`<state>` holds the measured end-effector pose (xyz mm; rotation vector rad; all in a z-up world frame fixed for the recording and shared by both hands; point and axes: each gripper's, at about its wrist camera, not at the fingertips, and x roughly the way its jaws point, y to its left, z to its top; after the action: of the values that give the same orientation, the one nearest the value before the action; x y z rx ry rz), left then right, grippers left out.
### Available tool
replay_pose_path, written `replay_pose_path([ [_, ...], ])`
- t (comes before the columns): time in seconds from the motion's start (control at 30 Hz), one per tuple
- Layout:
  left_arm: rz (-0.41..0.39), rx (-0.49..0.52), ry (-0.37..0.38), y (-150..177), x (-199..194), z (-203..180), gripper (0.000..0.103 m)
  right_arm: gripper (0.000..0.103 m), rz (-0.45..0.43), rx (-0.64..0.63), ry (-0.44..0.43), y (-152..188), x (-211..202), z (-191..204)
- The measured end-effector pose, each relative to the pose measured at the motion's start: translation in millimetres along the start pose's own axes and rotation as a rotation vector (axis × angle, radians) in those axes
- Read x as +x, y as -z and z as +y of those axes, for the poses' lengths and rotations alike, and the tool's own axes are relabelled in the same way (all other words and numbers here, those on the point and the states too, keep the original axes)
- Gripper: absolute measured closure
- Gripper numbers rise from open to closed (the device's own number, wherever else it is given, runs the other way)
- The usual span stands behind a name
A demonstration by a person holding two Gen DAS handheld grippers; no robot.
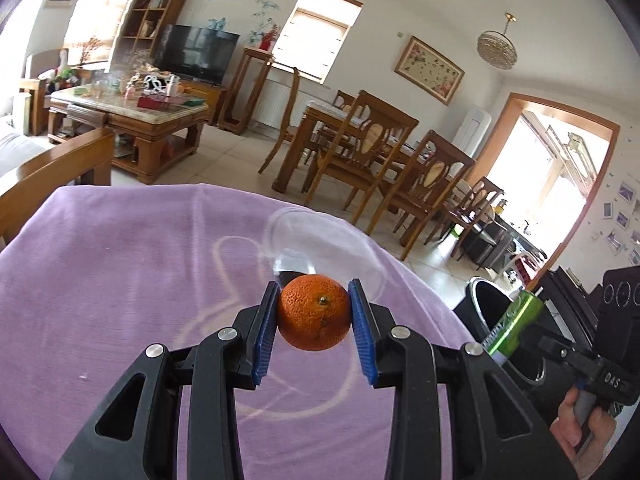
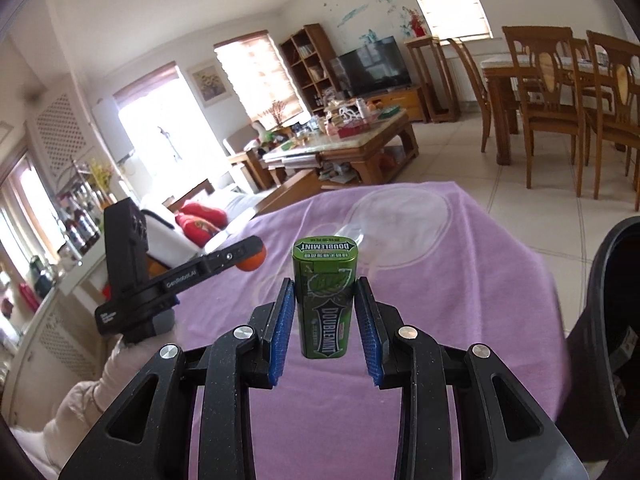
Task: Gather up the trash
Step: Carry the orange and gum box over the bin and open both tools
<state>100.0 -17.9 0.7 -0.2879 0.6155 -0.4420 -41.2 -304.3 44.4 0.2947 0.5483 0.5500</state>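
Both pieces were off the counter (image 1: 120, 280) and in the air, so the pick-up half of the job looked done. The left gripper (image 1: 314, 312) had its blue fingers (image 1: 266, 332) clamped on an orange (image 1: 313, 312), held above the purple cloth. The right gripper (image 2: 325, 316) had its fingers (image 2: 282, 320) closed on a green gum tin (image 2: 325, 300), upright, with the label reading upside down at the lid. What was left, by the look of it, was the drop: a black bin (image 1: 492, 308) stood just off the counter's right edge, and neither item was in it yet. Only a clear plastic dish (image 2: 400, 216) lay on the cloth.

The orange was round and pitted, its stem dot facing the camera, with the skin unbroken on the side that showed. The tin was glossy green with a leaf print, lid shut and no dents visible.
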Motion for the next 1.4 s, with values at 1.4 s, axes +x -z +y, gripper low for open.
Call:
replay_pose_path([
  [1.4,0.188,0.454,0.351,101.0,158.4,-327.3,0.068,0.072,-0.249,0.342,0.447,39.1,-152.6,-300.8],
])
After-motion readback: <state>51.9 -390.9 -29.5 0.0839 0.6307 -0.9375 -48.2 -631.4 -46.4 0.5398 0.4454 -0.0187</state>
